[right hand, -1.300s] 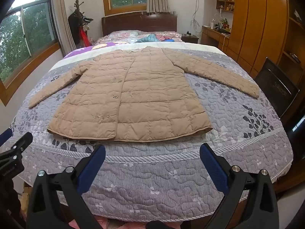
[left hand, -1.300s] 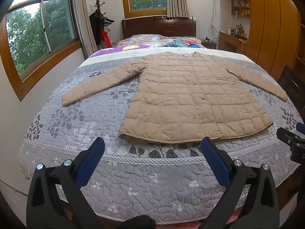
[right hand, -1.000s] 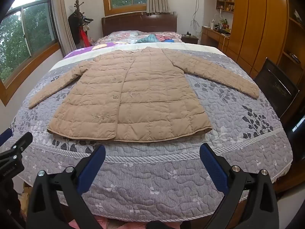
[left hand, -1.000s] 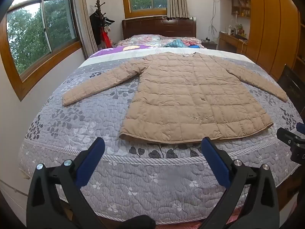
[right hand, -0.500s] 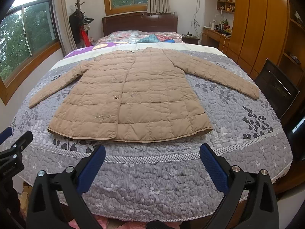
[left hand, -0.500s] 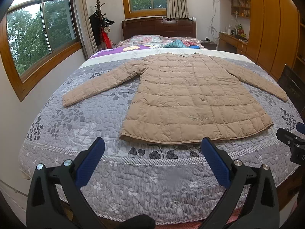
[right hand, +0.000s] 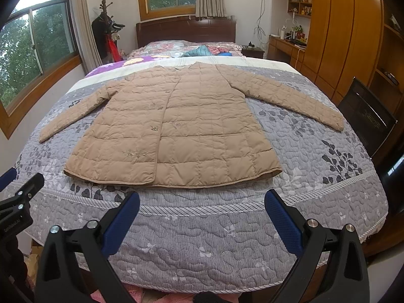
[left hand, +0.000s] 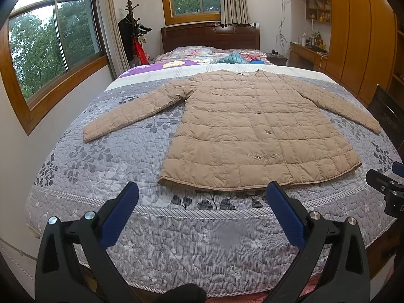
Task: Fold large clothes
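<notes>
A tan quilted jacket (left hand: pixel 252 131) lies flat and face up on the bed, both sleeves spread out to the sides, hem toward me; it also shows in the right wrist view (right hand: pixel 181 123). My left gripper (left hand: pixel 202 194) is open and empty, held above the bed's foot, just short of the hem. My right gripper (right hand: pixel 202 202) is open and empty too, at the same distance from the hem. Each gripper shows at the edge of the other's view.
The bed has a grey leaf-patterned quilt (left hand: pixel 106 166) and a dark wooden headboard (left hand: pixel 209 36); bedding and clothes are piled near the pillows (left hand: pixel 234 56). Windows and a coat stand (left hand: pixel 131 32) are on the left. Wooden wardrobes (right hand: pixel 348 32) and a dark chair (right hand: pixel 366 118) stand on the right.
</notes>
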The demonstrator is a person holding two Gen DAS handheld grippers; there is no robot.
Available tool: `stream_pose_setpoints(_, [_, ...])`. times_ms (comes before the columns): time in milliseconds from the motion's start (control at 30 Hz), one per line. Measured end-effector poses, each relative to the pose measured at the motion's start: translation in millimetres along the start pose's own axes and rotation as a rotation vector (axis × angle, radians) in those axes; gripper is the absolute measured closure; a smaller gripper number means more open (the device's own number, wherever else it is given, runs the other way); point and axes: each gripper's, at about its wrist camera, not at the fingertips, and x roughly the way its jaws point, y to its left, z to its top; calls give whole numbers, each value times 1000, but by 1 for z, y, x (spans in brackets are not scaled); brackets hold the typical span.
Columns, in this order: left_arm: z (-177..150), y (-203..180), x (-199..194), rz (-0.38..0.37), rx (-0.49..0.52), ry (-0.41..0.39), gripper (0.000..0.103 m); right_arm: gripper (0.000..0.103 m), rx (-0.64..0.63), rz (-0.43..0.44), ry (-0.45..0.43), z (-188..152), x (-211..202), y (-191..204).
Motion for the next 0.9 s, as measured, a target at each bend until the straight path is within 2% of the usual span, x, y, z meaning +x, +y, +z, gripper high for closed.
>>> stream_pose_setpoints(900, [-1,2,0,0,0,4,3,4,0,6,6,0,1,1])
